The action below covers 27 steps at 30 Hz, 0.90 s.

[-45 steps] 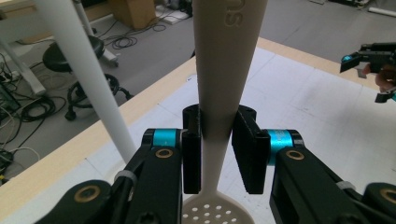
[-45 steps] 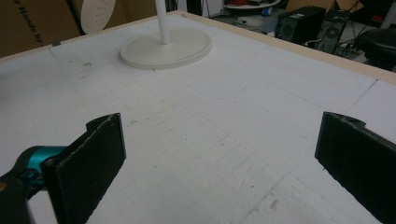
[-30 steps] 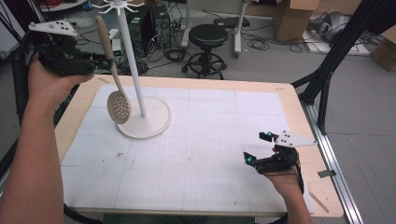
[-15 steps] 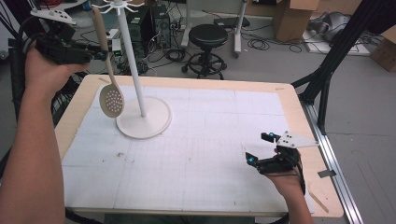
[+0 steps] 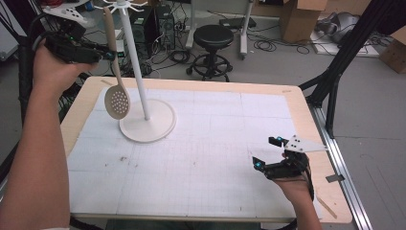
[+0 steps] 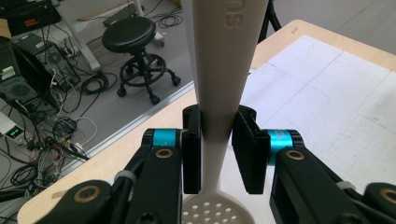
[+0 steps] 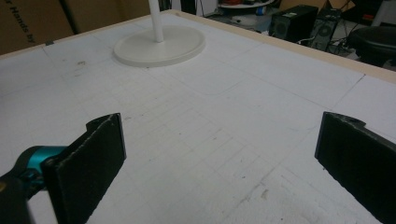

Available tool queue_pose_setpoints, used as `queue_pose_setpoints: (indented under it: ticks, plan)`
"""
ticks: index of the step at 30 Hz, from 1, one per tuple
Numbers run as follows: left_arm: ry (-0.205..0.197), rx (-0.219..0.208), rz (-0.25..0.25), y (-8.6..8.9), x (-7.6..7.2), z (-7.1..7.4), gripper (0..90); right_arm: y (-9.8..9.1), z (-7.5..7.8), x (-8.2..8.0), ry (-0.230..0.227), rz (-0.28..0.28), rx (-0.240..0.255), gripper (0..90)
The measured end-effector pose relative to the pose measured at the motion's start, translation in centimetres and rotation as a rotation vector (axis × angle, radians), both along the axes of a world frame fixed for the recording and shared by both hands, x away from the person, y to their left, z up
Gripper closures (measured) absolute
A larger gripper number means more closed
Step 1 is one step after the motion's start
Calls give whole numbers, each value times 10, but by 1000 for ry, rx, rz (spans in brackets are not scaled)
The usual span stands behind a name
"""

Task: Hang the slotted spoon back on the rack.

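High view: left gripper jaws clamp slotted spoon handle beside stand; right gripper jaws spread, empty.

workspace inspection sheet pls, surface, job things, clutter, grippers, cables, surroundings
surface: white gridded mat on a wooden table, a few dark smudges
job's things: slotted spoon held up off the mat beside the white hook stand
clutter: nothing seen on the mat
grippers: left gripper shut on the spoon handle; right gripper open, low over the mat
cables: loose cables on the floor behind the table
surroundings: black stool, cardboard boxes, computer tower
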<state>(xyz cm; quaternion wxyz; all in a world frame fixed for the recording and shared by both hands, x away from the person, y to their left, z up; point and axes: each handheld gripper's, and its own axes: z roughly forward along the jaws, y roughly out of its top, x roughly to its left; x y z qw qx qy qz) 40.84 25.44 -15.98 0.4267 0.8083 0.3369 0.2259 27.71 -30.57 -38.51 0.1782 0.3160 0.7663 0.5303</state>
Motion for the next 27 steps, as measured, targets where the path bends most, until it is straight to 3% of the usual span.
queue_pose_setpoints:
  ticks: [5, 12, 20, 27]
  plan:
    - [2, 9, 3, -4, 3, -1, 740, 0, 0, 0, -2, -1, -1, 5]
    - [12, 35, 43, 1, 7, -4, 739, 0, 0, 0, 4, -2, 2, 5]
    - [15, 31, 48, 2, 9, -4, 735, 1, -1, 1, 5, -1, -4, 5]
    - [-25, 45, 31, 1, 1, -3, 629, 2, 0, 0, 2, 3, -4, 5]
